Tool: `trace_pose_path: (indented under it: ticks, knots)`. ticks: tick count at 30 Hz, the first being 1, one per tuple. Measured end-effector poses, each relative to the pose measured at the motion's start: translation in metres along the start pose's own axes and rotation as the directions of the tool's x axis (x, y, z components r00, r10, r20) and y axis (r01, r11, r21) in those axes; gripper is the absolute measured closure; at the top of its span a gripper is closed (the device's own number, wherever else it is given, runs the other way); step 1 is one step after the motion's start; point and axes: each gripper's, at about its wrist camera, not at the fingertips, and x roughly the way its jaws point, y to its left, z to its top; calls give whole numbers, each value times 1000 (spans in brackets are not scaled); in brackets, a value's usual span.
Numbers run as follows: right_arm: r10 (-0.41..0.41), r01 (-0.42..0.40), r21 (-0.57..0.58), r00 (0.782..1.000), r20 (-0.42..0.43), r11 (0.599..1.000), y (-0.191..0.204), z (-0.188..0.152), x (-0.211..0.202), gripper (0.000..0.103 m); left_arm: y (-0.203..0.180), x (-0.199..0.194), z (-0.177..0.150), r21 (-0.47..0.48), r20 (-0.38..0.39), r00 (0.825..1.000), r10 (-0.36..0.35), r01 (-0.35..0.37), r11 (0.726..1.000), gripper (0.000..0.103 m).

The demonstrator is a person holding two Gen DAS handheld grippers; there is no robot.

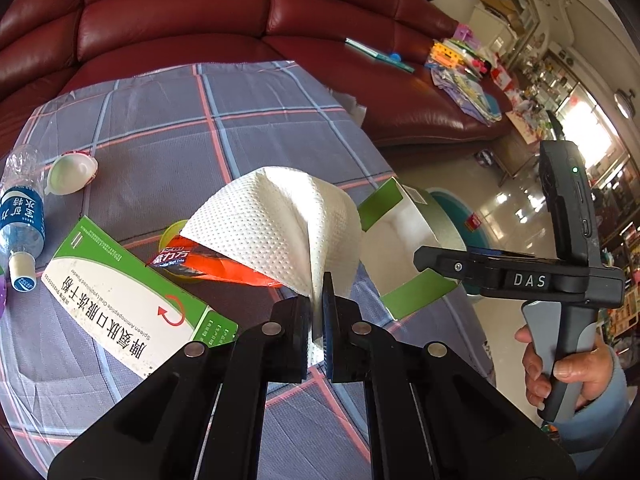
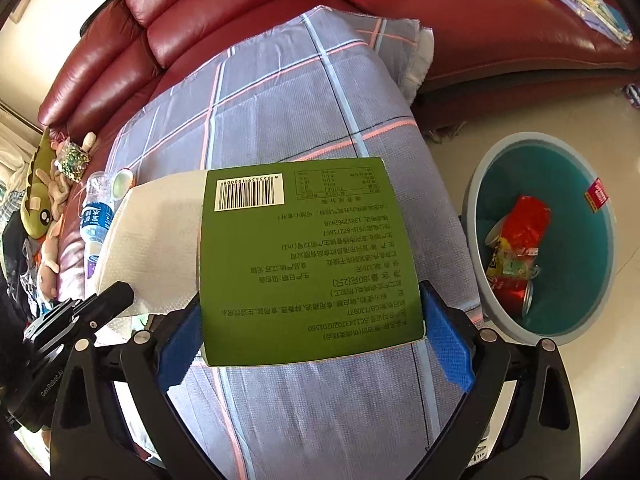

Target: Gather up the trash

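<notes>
My left gripper (image 1: 318, 312) is shut on a corner of a white paper towel (image 1: 276, 224), which hangs above the checked cloth (image 1: 248, 128). Under the towel lie an orange wrapper (image 1: 224, 266) and a green-and-white medicine box (image 1: 128, 300). A plastic water bottle (image 1: 22, 216) and a small white cup (image 1: 70, 174) lie at the far left. My right gripper (image 2: 308, 336) is shut on a green carton (image 2: 308, 260), its blue pads (image 2: 446, 344) pressing both sides. The carton is held off the cloth near its right edge.
A grey bin with a teal inside (image 2: 532, 138) stands on the tiled floor to the right, holding red wrappers and a can. A red leather sofa (image 1: 180, 8) runs behind, with books and papers at its right end. Soft toys (image 2: 44, 200) lie at the left.
</notes>
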Motion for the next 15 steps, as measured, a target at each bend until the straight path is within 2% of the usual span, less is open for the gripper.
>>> trace_pose_path:
  ticks: [7, 12, 15]
  knots:
    - [-30, 32, -74, 999, 22, 997, 13, -2, -9, 10, 1, -1, -2, -5, 5, 999, -34, 34, 999, 97]
    - [82, -83, -36, 996, -34, 996, 18, -5, -1, 10, 0, -12, -4, 16, 35, 997, -71, 70, 997, 97]
    - [124, -125, -12, 991, -54, 992, 16, -7, 1, 10, 0, -5, -6, 34, 10, 994, -106, 106, 994, 97]
